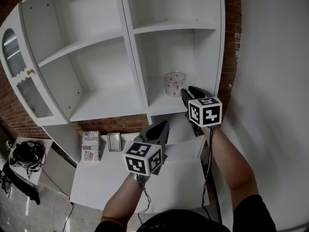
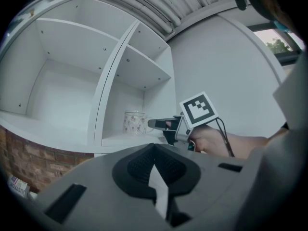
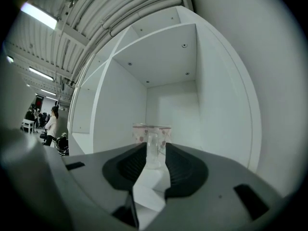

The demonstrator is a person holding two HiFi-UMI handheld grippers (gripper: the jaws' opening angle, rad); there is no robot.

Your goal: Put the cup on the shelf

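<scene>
Clear glass sprigged with small reddish flowers, the cup (image 1: 174, 83) stands upright on the floor of the shelf (image 1: 159, 104), in the lower right compartment, right of centre in the head view. The right tool (image 1: 185, 94) reaches in level just behind it, while the left tool (image 1: 159, 129) hangs lower, over the white surface (image 1: 106, 178). At the lower left a small box (image 1: 90, 145) carries red and blue print, too turned and small to read reliably; the tools' cubes bear only black-and-white square markers. In the left gripper view its own jaws are pressed together on nothing, and the cup (image 2: 134, 122) appears beyond, at the tip of the right tool (image 2: 156, 124). In the right gripper view the jaws stand wide apart, the cup's handle (image 3: 153, 150) in the gap, with neither pad seeming to press on it. The cup looks delivered, so the step is letting go: draw this tool straight back and level, so neither jaw catches the handle and tips the glass.
</scene>
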